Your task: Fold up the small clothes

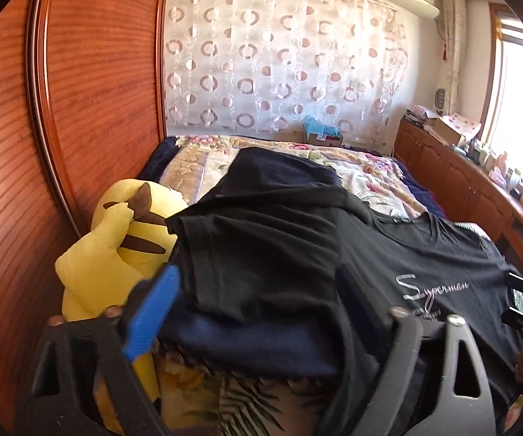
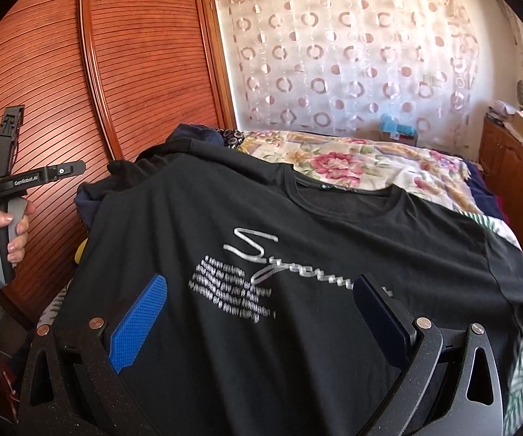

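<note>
The left tongs [image 1: 257, 309] are standing wide apart above a turned-over sleeve of the black T-shirt [image 2: 297, 254], holding nothing. The right tongs [image 2: 265, 301] are gaping empty over the shirt's printed chest. The shirt is lying face up on the floral bedspread [image 2: 370, 163], apparently over another dark garment [image 1: 246, 341]. A yellow plush toy [image 1: 116, 247] is sitting beside the wooden wardrobe [image 1: 90, 72].

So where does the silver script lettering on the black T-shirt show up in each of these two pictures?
Left wrist view: silver script lettering at lower right, small, on the black T-shirt.
Right wrist view: lettering at centre, large.
Shared landmark: the sheer curtain with brown circles behind the bed.
</note>
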